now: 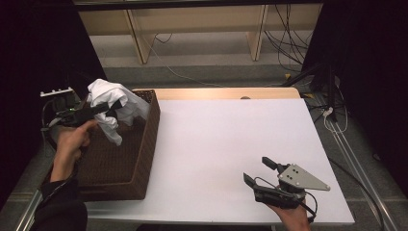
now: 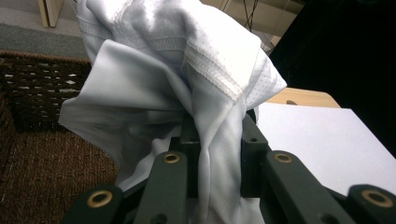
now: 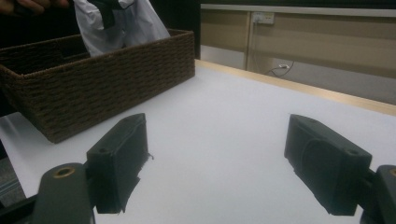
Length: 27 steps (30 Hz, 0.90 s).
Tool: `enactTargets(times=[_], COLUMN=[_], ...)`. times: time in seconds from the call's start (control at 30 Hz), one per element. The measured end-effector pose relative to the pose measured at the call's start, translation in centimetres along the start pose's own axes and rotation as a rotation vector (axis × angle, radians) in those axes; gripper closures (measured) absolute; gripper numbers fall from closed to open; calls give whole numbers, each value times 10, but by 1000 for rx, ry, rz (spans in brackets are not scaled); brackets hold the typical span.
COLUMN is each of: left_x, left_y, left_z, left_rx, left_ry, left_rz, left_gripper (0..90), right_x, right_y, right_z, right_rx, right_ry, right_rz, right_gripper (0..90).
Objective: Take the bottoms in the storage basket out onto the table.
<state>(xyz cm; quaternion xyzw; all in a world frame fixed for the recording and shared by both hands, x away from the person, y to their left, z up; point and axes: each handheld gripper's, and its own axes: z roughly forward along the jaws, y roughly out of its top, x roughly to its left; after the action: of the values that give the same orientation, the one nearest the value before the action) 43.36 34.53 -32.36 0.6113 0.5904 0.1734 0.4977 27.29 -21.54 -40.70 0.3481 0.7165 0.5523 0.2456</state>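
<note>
Clamping white cloth (image 2: 187, 70) over basket (image 1: 144, 159), left hand-held gripper (image 1: 107, 109); high view adds right hand-held gripper (image 1: 259, 171), jaws apart

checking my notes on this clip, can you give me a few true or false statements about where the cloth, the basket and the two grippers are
1. The left gripper is shut on the white cloth. True.
2. The white cloth lies flat on the white table. False: it hangs from the left gripper above the brown wicker basket.
3. The right gripper has its jaws open with nothing between them. True.
4. The basket stands at the right end of the table. False: it stands at the left end.
5. The right gripper holds a corner of the cloth. False: it is at the near right of the table, apart from the cloth.
</note>
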Motion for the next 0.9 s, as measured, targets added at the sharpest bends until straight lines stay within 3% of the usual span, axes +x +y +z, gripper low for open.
enactTargets(times=[0.23,0.9], left_x=[-8,-57], left_y=[0,1], left_z=[-4,-6], left_rx=[-18,-34], left_ry=[-25,-150], left_rz=[12,93], left_gripper=[761,761], right_x=[1,0], right_y=[-1,-1], right_z=[1,1], right_rx=[5,1], right_ry=[1,2], right_rz=[-2,-2], right_gripper=[226,227])
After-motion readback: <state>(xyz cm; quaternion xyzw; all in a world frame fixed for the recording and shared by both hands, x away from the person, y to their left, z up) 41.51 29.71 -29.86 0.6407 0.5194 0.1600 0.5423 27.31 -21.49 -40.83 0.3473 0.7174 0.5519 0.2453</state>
